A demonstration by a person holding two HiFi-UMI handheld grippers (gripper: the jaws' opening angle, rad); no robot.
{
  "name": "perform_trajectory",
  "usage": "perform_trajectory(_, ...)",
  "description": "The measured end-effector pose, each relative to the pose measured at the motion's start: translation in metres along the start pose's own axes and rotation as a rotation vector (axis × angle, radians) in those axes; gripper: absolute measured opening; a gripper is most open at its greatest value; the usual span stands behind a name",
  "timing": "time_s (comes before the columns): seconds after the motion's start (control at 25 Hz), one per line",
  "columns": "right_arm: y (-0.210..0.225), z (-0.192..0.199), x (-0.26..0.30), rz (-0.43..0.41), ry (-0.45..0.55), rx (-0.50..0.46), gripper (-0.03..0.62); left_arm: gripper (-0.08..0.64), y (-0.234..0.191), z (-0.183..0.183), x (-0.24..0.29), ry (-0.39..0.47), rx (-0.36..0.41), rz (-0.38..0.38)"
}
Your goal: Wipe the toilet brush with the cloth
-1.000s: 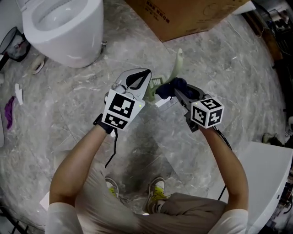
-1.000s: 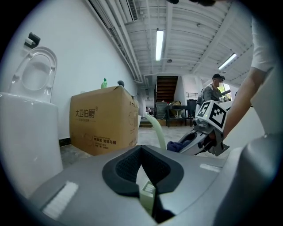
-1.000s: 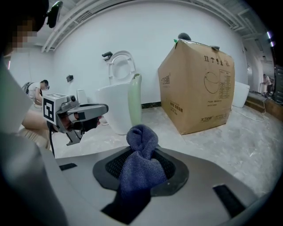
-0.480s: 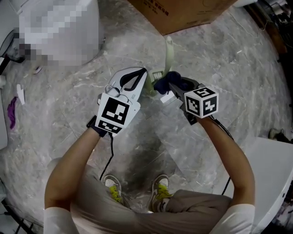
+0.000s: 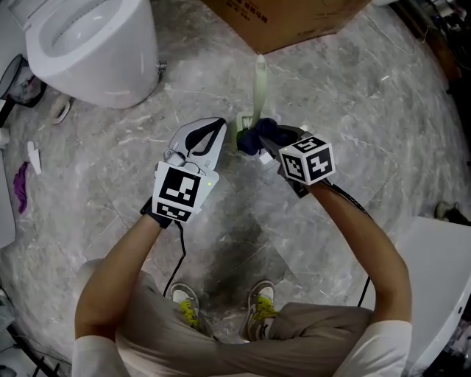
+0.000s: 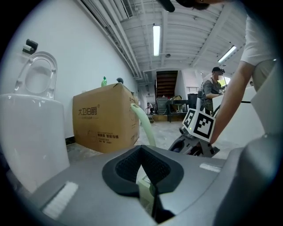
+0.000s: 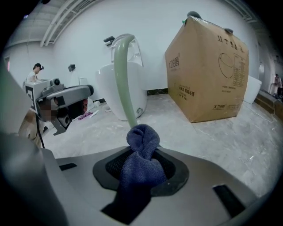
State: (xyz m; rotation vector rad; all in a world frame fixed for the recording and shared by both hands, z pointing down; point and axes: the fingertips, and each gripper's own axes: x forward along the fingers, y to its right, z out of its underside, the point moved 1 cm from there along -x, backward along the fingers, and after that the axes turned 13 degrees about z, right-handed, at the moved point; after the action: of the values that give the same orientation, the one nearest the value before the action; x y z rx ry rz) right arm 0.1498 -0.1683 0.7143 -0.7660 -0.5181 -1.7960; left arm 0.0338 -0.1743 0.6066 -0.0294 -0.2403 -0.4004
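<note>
The toilet brush has a pale green handle (image 5: 260,79) that points away from me over the floor. My left gripper (image 5: 228,138) is shut on its lower end; in the left gripper view the handle (image 6: 144,125) rises from between the jaws of the left gripper (image 6: 148,193). A dark blue cloth (image 7: 140,155) is bunched in my right gripper (image 7: 138,175), which is shut on it. The cloth (image 5: 258,135) presses against the brush next to the left jaws. In the right gripper view the handle (image 7: 122,77) stands just behind the cloth. The brush head is mostly hidden.
A white toilet (image 5: 92,48) stands at the far left, and a large cardboard box (image 5: 287,20) lies straight ahead. A white panel (image 5: 434,280) is at my right. Small bits of litter and a purple scrap (image 5: 20,185) lie on the grey marbled floor at the left.
Both grippers have shifted slightly forward and left together. The brush handle has swung from leaning right to pointing straight away. Cloth and brush stay gripped.
</note>
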Motion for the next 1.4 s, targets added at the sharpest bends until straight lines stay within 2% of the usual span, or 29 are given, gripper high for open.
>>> perform_trajectory(0.16,-0.009,0.020,0.012,-0.010,-0.043,-0.001,0.118,0.002,-0.005,0.005,-0.008,0.018,-0.081,-0.039)
perform_trajectory(0.24,-0.013,0.027,0.018,-0.017,-0.060,0.004,0.120,0.002,-0.004,0.009,-0.009,0.015,-0.096,-0.040)
perform_trajectory(0.48,-0.022,0.043,0.022,-0.034,-0.103,-0.041,0.120,0.002,-0.003,0.007,-0.005,0.019,-0.078,-0.032)
perform_trajectory(0.72,-0.029,0.027,0.002,-0.071,-0.042,0.006,0.120,0.002,-0.008,0.015,-0.010,-0.002,-0.087,-0.054)
perform_trajectory(0.84,-0.025,0.019,0.002,-0.059,-0.004,0.035,0.120,0.002,-0.005,0.015,-0.009,-0.005,-0.080,-0.049)
perform_trajectory(1.0,-0.026,0.021,0.009,-0.055,-0.017,0.040,0.120,0.002,0.002,0.015,-0.009,-0.018,-0.056,-0.034)
perform_trajectory(1.4,-0.018,0.034,0.031,-0.031,-0.044,-0.016,0.120,0.002,0.008,0.015,-0.019,-0.034,-0.045,-0.040)
